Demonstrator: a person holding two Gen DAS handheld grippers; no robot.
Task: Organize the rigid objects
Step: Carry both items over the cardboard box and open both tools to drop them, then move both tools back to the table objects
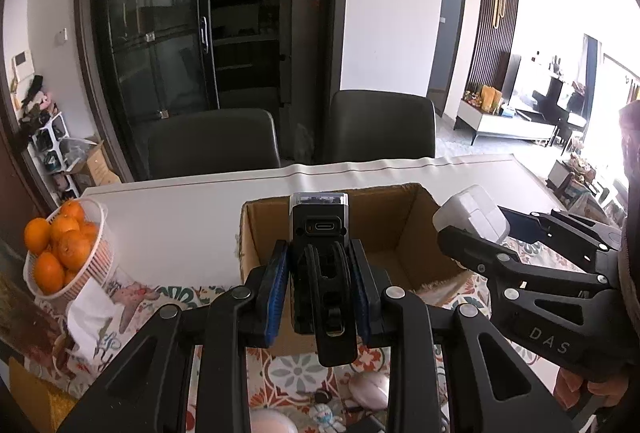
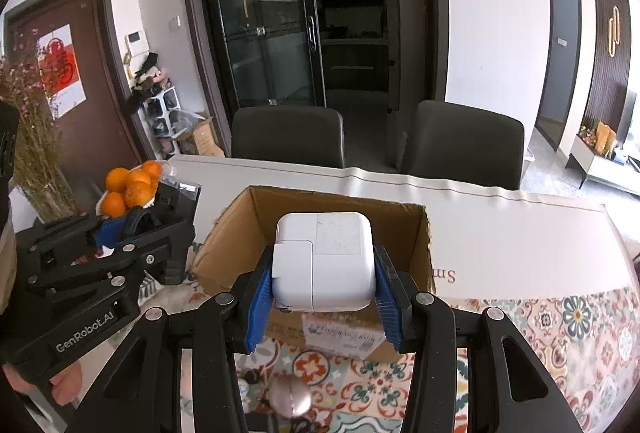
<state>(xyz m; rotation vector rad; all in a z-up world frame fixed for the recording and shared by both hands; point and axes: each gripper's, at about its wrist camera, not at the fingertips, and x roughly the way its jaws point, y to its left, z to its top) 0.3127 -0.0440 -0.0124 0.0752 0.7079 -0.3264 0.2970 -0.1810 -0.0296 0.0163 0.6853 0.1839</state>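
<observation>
On a table (image 1: 180,217) spread with a patterned cloth (image 2: 560,329), a basket of oranges (image 1: 60,249) stands far left, the left gripper (image 1: 320,285) is clamped on a black device (image 1: 319,233) and the right gripper (image 2: 324,285) on a white charger (image 2: 326,261), both held above the near edge of the open cardboard box (image 2: 416,233), with two dark chairs (image 2: 288,135) beyond.

Your left gripper (image 1: 319,287) points forward and downward, its blue pads (image 1: 274,297) clamped on a black device (image 1: 319,233). Your right gripper (image 2: 323,293) sits beside it at a matching tilt, pads pressed against a white charger (image 2: 324,261).
</observation>
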